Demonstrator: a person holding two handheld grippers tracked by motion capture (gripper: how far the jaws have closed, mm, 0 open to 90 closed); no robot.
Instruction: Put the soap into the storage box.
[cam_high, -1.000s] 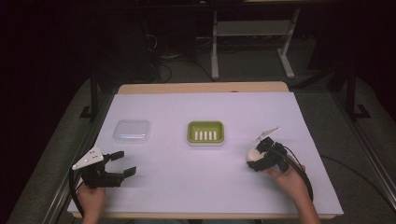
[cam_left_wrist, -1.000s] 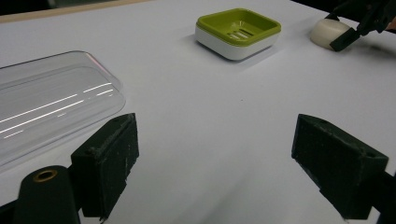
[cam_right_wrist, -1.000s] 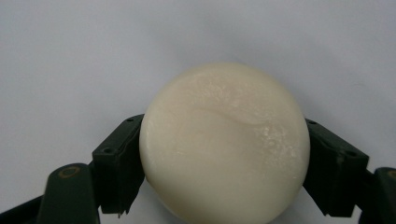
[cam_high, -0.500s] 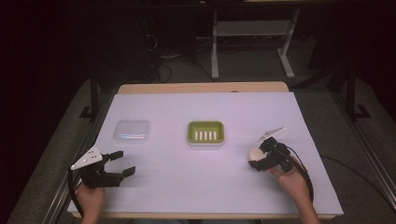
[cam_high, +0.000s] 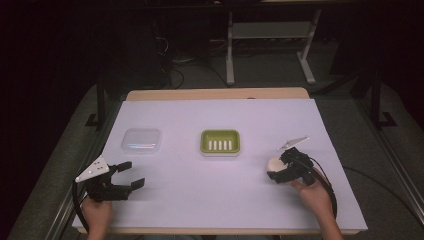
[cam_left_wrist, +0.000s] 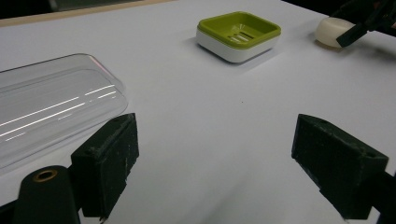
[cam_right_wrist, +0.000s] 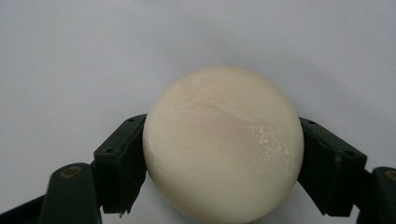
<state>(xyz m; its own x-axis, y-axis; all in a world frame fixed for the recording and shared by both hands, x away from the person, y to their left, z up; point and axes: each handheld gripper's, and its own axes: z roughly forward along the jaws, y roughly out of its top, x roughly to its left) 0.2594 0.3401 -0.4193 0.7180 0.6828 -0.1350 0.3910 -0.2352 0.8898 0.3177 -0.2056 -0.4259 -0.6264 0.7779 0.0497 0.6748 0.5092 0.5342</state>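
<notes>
The white-covered counter (cam_high: 215, 200) carries three things besides the tools: a clear, shallow plastic lid with rounded corners (cam_high: 141, 140) lying flat toward the left, a lime-green square soap dish with a slotted floor and a white base (cam_high: 220, 142) near the middle, and a cream-coloured rounded bar of soap (cam_high: 274, 164) at the right. The soap dish holds nothing in its well, and the clear lid lies apart from it, so the placing and any covering are, as far as I can judge, all yet to do. The left gripper (cam_high: 131, 176) hovers low over bare counter just in front of the lid, its jaws spread wide with nothing between them. The right gripper (cam_high: 278, 168) has its jaws pressed against the two sides of the bar of soap, pinching it, well to the right of the dish. Whether the bar rests on the counter or is lifted just clear of it is hard to tell from these angles. The grasp looks made; carrying the soap over to the dish and setting it in remains.
</notes>
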